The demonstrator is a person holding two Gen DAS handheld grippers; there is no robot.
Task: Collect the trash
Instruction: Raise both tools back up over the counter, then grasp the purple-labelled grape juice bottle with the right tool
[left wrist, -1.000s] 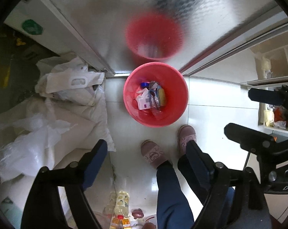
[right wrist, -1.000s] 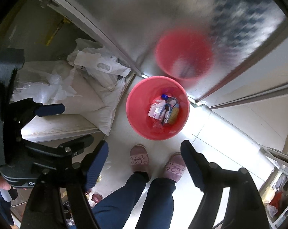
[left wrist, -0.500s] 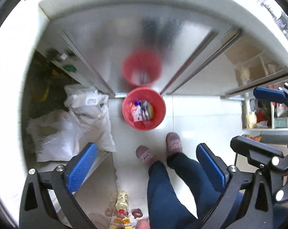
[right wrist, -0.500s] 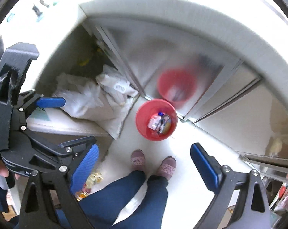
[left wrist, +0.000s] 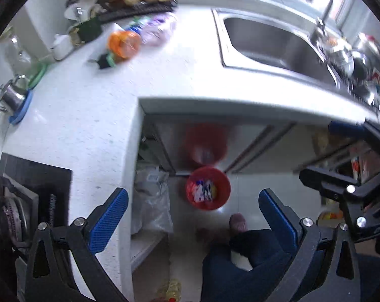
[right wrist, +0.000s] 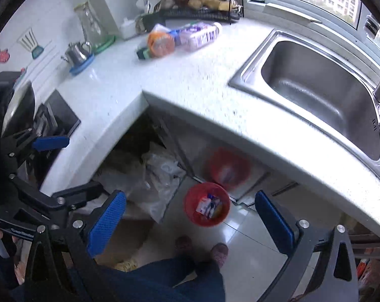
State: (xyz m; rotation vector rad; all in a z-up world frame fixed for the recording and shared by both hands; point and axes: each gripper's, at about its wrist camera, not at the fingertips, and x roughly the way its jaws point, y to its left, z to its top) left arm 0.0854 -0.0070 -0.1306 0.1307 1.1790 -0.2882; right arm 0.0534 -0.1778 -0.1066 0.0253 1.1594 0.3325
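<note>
I use the red round plastic bin [left wrist: 208, 191] on the floor as my landmark. It sits against the shiny metal cabinet door [left wrist: 205, 141], which mirrors it, and below the front edge of the white speckled stone counter [right wrist: 190, 85]. Inside the bin I see crumpled wrappers and packets [right wrist: 210, 206]. My left gripper [left wrist: 193, 216] is spread wide and holds nothing, its blue pads either side of the bin in that view. My right gripper [right wrist: 190, 216] is likewise spread wide and empty above the bin. On the counter, far behind the bin, lie an orange round tub [right wrist: 161, 44] and a purple plastic package [right wrist: 198, 35], touching. The steel sink [right wrist: 321, 93] is above and right of the bin. Crumpled white plastic bags [right wrist: 154, 178] lie left of the bin.
</note>
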